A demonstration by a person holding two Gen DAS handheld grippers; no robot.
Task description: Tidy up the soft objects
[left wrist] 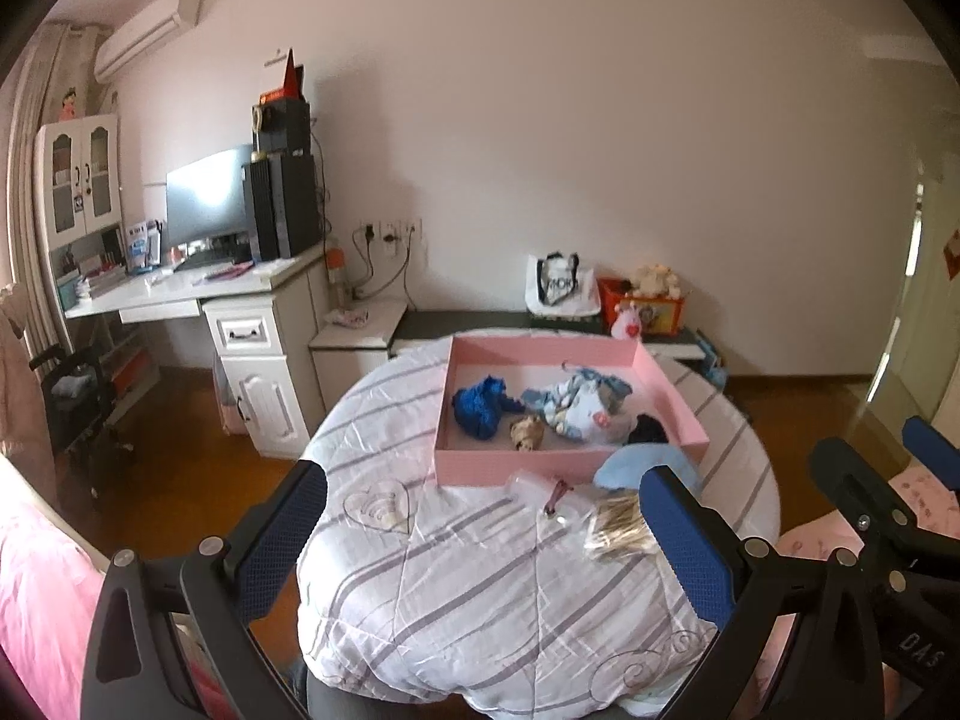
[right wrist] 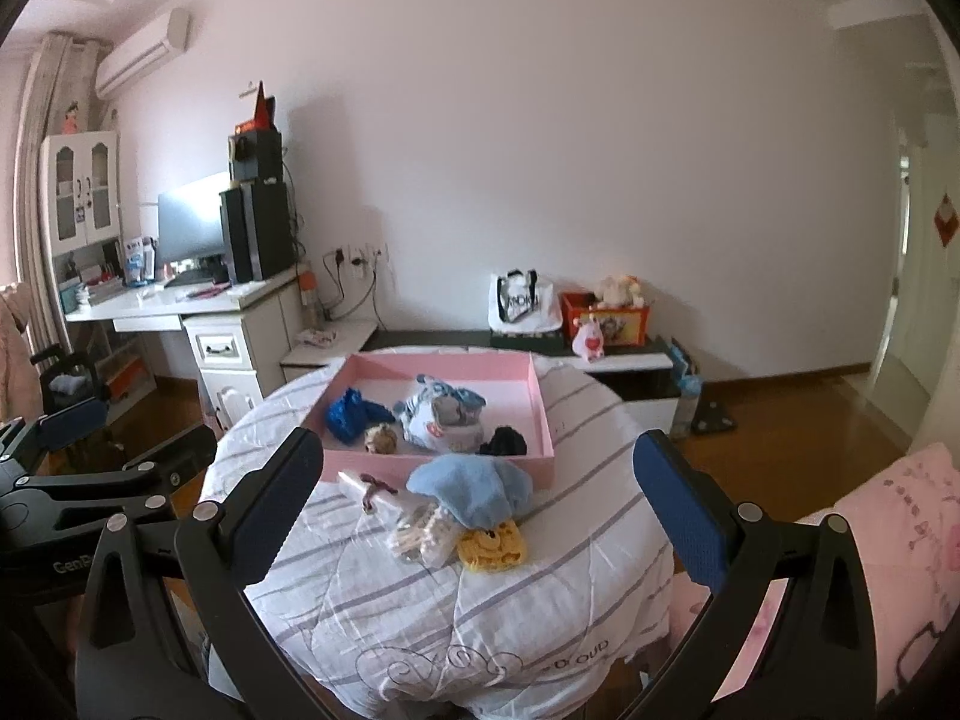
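Right wrist view — both jaws gaping, nothing held

Right gripper (right wrist: 480, 504) and left gripper (left wrist: 480, 528) are hovering with jaws wide apart. Between the right jaws, a light-blue plush (right wrist: 474, 489) is lying on the quilted counter (right wrist: 420, 600) — just before the pink tray (right wrist: 543, 414) holding other soft toys.

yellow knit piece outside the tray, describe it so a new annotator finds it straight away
Start at the pink tray on the striped quilt; a small heap of soft things lies on the quilt just in front of the tray's near wall. The yellow knit piece is at the heap's near edge, partly tucked under the light blue cloth. It is the only yellow thing there, with dark markings on it.
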